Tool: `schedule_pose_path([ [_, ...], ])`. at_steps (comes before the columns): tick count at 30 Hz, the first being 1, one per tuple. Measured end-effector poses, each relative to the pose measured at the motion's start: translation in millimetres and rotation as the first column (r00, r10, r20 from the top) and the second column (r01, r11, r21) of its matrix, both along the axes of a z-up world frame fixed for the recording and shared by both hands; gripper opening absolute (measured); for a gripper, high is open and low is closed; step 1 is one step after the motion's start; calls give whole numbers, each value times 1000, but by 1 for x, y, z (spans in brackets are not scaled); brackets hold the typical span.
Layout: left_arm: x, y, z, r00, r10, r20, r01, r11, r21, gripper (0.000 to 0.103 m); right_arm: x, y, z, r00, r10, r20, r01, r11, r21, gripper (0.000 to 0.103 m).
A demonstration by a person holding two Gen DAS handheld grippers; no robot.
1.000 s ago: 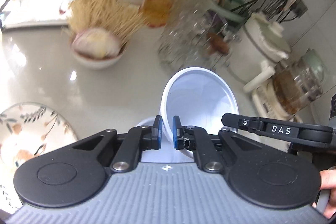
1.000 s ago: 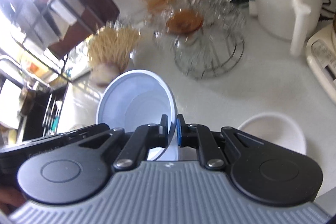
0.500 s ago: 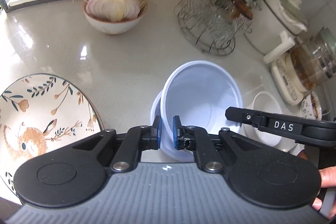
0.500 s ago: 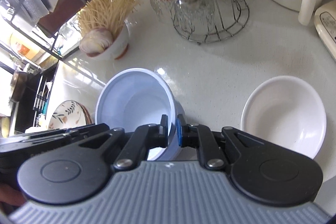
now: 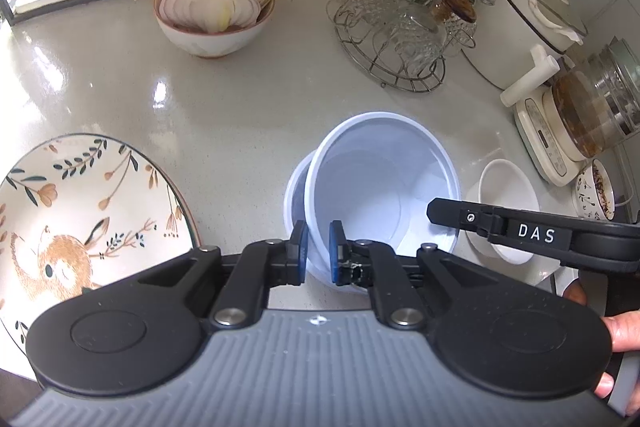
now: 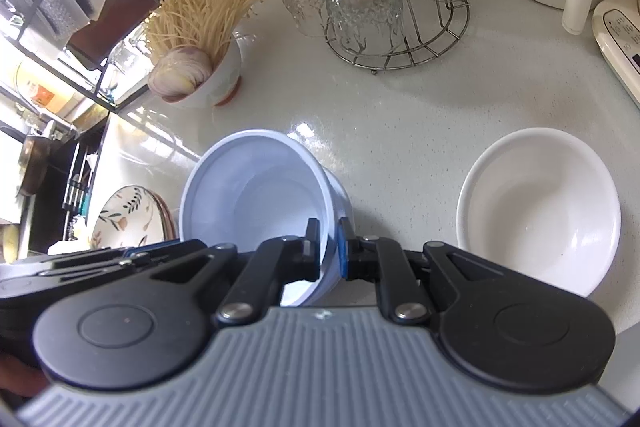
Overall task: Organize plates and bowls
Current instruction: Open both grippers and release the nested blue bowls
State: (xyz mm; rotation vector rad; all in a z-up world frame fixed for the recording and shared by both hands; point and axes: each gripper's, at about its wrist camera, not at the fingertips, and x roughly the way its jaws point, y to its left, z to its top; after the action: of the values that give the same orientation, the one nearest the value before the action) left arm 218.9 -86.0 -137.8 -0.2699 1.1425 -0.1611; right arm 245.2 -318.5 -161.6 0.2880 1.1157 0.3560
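A pale blue bowl (image 5: 380, 187) leans tilted in a second pale blue bowl (image 5: 294, 195) that stands on the white counter. My left gripper (image 5: 317, 251) is shut on its near rim. My right gripper (image 6: 329, 253) is shut on the rim of the same bowl (image 6: 256, 203), on the side facing a white bowl (image 6: 536, 211). That empty white bowl (image 5: 504, 203) stands just right of the blue pair. A plate painted with a fox and flowers (image 5: 80, 211) lies to the left and also shows in the right wrist view (image 6: 128, 219).
Behind stand a bowl of sliced onion and enoki mushrooms (image 5: 212, 15), a wire rack of upturned glasses (image 5: 400, 39), a white pot (image 5: 532, 15) and a glass kettle on its base (image 5: 580, 131). A small patterned dish (image 5: 594, 195) sits far right. Bare counter (image 5: 224, 115) lies between.
Both grippers have come down with the blue bowl and tipped more steeply toward the counter. The bowl now rests lower in the second blue bowl. Both grips are unchanged.
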Motion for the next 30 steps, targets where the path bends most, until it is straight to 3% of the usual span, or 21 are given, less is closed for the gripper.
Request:
schedule_pose_path([
  [10,-3,-1,-1,1000,5,15,-5,1000,13,14,-5,-1,1,1000,-3,8,3,1000,14,13],
  [13,-3,0,1,1000,12,20,-12,1000,15,23,-4,-1,1,1000,0,10,-1,1000,27,14],
  [15,-4,-2,5,1000,8,28,-9,999,33,24,-4,-1,4,1000,5,24,-6,1000,27,26],
  [17,-4,-3,9,999,2,46,-3,999,37,29,-6,-2,8,999,3,51,-4,999,33,46],
  [30,-3,-17,60,982,-41,187,35,999,31,32,-15,-14,49,980,-54,192,52,999,17,46],
])
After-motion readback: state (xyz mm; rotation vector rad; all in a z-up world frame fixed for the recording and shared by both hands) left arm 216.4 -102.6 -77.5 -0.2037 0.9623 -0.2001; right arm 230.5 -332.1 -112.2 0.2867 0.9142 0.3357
